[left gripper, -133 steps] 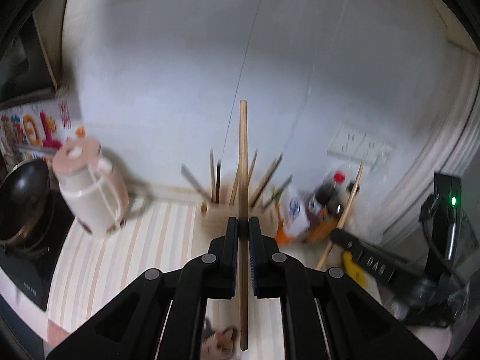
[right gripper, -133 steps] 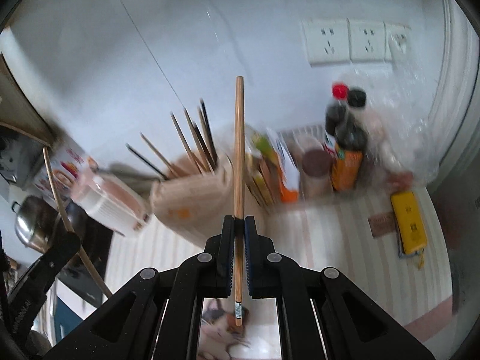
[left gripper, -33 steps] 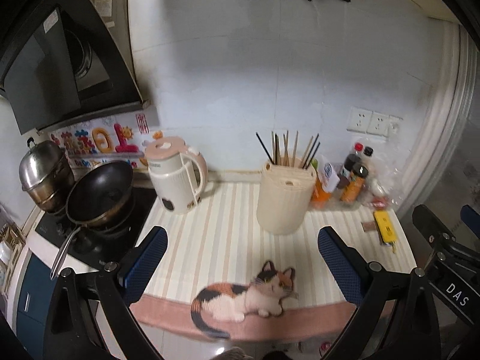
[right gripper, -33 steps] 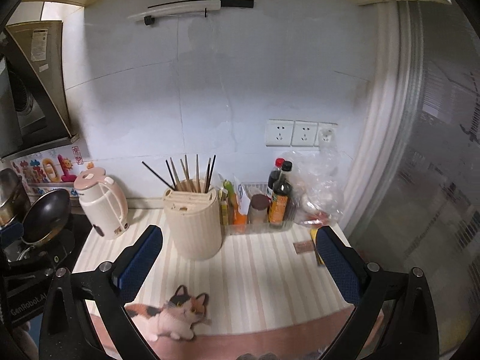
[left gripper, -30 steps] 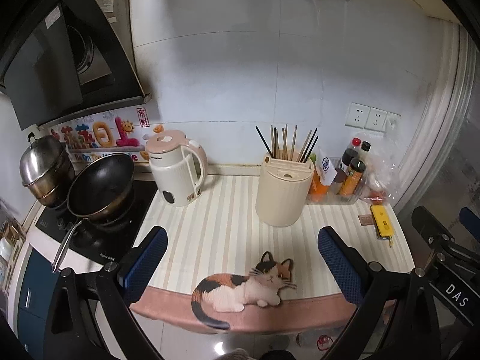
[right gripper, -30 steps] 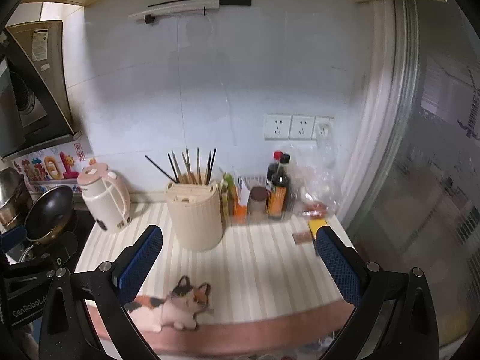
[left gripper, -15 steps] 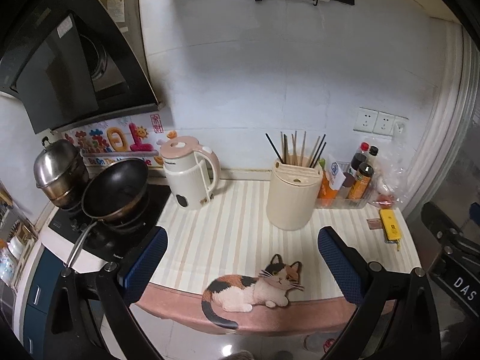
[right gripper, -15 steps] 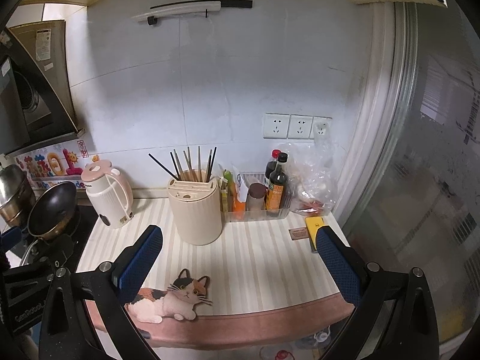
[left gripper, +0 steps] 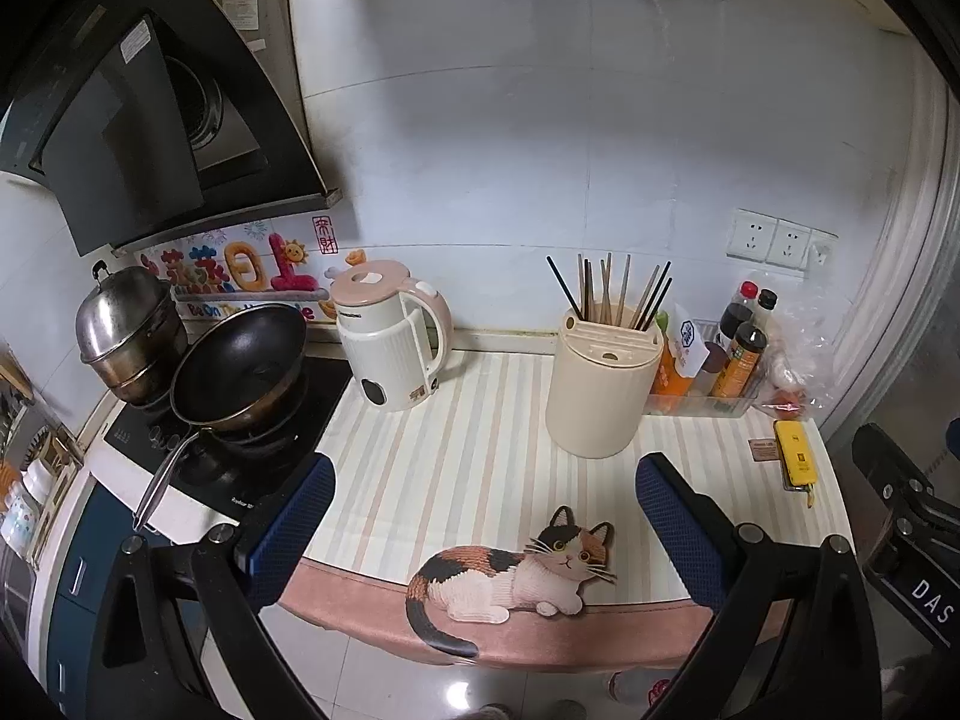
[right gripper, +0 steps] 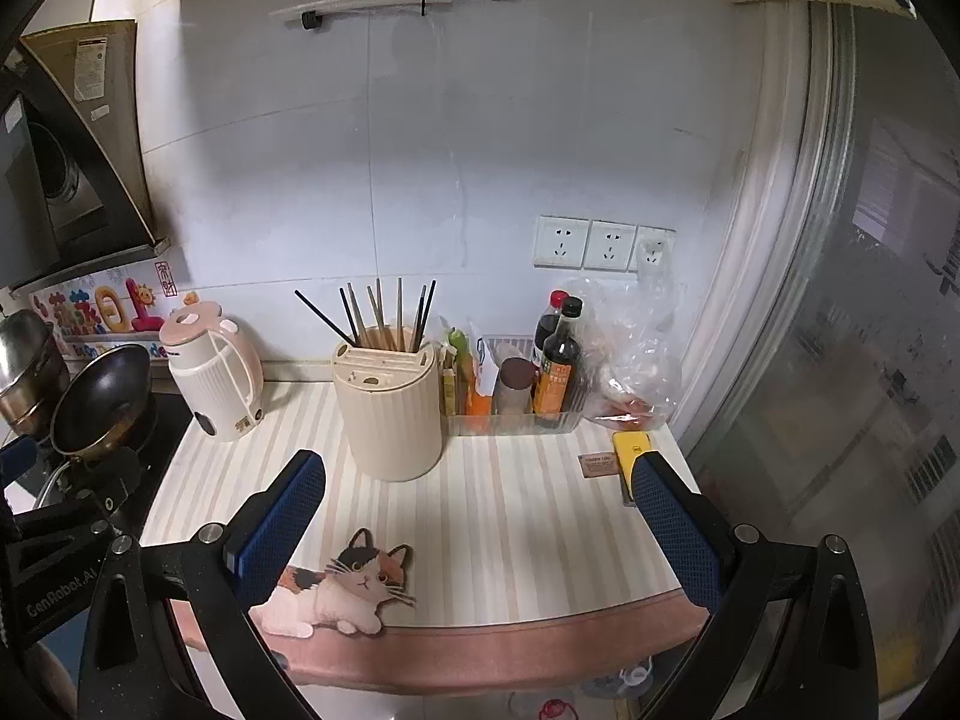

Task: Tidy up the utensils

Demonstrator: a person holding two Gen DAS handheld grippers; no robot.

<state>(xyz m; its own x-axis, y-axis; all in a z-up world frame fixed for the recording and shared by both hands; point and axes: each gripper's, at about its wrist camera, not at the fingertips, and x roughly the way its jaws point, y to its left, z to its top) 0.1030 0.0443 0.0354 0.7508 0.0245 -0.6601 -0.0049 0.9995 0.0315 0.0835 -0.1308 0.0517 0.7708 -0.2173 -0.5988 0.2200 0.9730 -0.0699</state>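
left gripper (left gripper: 483, 531): fingers wide apart, empty
right gripper (right gripper: 480, 522): fingers wide apart, empty
utensil holder (right gripper: 389, 411): ahead of both grippers, chopsticks (right gripper: 384, 318) upright inside

In the left wrist view, white letters "DAS" stand on the black body of the right gripper (left gripper: 924, 591) at the lower right edge of the frame. In the right wrist view, pale lettering "GenRobot.AI" runs along the black body of the left gripper (right gripper: 57, 591) at the lower left. The colourful wall sticker (left gripper: 240, 276) behind the stove carries large Chinese characters and a line beginning "Be On"; the rest is hidden. Other labels are too small to read.
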